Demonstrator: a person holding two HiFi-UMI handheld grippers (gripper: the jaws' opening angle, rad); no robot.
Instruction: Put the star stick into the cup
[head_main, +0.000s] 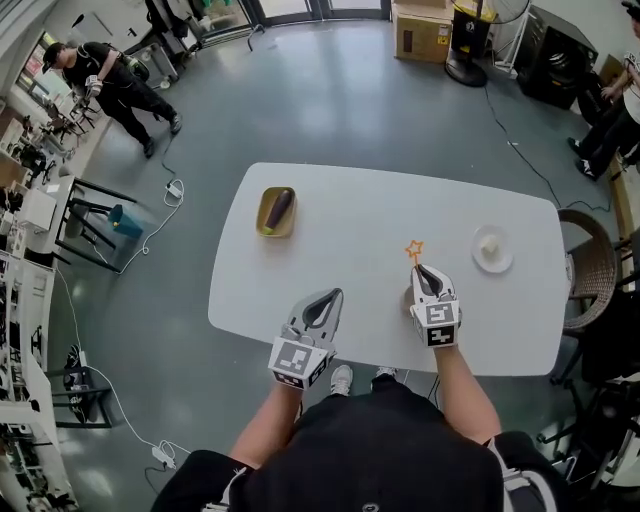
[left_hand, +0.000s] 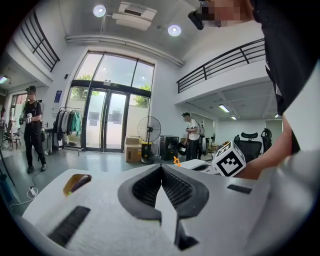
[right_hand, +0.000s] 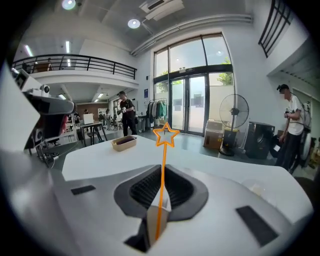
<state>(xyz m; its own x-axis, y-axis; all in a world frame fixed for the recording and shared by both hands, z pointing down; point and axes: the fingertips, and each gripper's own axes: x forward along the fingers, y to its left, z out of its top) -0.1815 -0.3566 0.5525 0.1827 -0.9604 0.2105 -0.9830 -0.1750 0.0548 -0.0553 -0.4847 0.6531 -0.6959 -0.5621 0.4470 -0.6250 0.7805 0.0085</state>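
The star stick is a thin orange rod with an open star (head_main: 414, 248) at its top. It stands upright between the jaws of my right gripper (head_main: 423, 272), which is shut on it near the table's front right. The right gripper view shows the star (right_hand: 165, 135) above the closed jaws of the right gripper (right_hand: 157, 202). A small brown object (head_main: 409, 296) peeks out at this gripper's left side; I cannot tell whether it is the cup. My left gripper (head_main: 326, 301) is shut and empty at the front edge, and in its own view the left gripper (left_hand: 162, 192) holds nothing.
A tan tray with an eggplant (head_main: 277, 211) lies at the white table's (head_main: 350, 240) back left. At the right sits a white plate (head_main: 492, 249) with a small pale item on it. A wicker chair (head_main: 590, 270) stands off the right end. People stand far off.
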